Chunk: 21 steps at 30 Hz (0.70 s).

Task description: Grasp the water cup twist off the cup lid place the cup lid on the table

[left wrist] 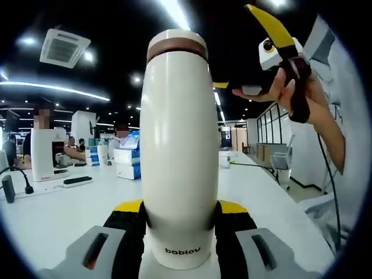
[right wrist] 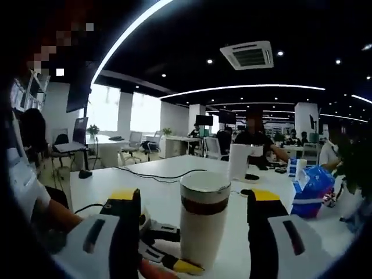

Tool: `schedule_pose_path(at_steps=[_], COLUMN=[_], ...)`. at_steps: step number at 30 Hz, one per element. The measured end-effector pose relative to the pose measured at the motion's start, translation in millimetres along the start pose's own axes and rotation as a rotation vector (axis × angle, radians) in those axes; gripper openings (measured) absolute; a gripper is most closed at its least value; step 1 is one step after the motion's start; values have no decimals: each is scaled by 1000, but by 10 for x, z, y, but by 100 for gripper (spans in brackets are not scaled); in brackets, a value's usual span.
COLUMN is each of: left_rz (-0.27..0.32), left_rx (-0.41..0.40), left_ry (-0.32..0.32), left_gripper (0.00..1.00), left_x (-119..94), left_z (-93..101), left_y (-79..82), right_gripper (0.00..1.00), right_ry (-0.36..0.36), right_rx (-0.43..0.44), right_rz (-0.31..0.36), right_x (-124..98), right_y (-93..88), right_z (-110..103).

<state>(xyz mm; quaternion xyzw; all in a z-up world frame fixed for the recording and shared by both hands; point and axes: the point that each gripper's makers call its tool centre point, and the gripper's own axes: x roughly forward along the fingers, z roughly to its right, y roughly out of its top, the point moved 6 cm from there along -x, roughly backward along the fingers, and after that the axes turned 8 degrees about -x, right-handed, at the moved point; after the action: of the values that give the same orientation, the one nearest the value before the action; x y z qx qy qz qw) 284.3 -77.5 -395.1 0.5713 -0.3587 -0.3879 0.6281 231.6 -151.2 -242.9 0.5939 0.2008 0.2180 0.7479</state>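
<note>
Bright strip lights overhead, dark ceiling, strong fisheye bend.
Long ceiling light strips (right wrist: 244, 88) glare white and curve with the lens; small spotlights flare around them. The white table (left wrist: 52, 212) reflects plenty of light, and the cup (left wrist: 179, 151) looks evenly lit and sharp up close. Far desks go soft, and windows (right wrist: 119, 108) blow out pale in the right gripper view.

The water cup (left wrist: 180, 151) stands upright on the white table (left wrist: 52, 215) — a tall cream body. Its cup lid (left wrist: 176, 42) is still on — cream with a brown band
</note>
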Motion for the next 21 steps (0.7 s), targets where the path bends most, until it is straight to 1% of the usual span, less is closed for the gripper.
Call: schedule_pose_path(at_steps=[2, 4, 7, 10, 11, 12, 14, 15, 18, 21], left_rz=[0, 0, 0, 0, 0, 0, 0, 0, 1, 0], left_rx=[1, 1, 0, 1, 1, 1, 0, 0, 0, 1], left_ry=[0, -1, -2, -2, -2, -2, -2, -2, -3, -2], left_gripper=[48, 48, 48, 48, 48, 48, 48, 48, 48, 48], left_x=[0, 0, -1, -2, -2, -3, -5, -3, -3, -3], left_z=[-1, -1, 0, -1, -1, -2, -5, -7, -7, -11], left_y=[-1, -2, -4, -6, -6, -7, -7, -7, -8, -7], right_gripper=[76, 75, 72, 67, 67, 64, 62, 58, 52, 51], right_ry=[2, 14, 12, -7, -15, -23, -21, -31, -70, -59], right_rx=[-12, -5, 11, 19, 18, 17, 16, 12, -4, 0], right_rz=[0, 0, 5, 8, 1, -5, -9, -11, -28, -5], right_x=[84, 164, 210, 230, 244, 257, 267, 273, 272, 263], right_y=[4, -1, -13, -27, -37, -46, -45, -36, -38, 6], right_z=[30, 53, 78, 106, 119, 132, 124, 121, 153, 142])
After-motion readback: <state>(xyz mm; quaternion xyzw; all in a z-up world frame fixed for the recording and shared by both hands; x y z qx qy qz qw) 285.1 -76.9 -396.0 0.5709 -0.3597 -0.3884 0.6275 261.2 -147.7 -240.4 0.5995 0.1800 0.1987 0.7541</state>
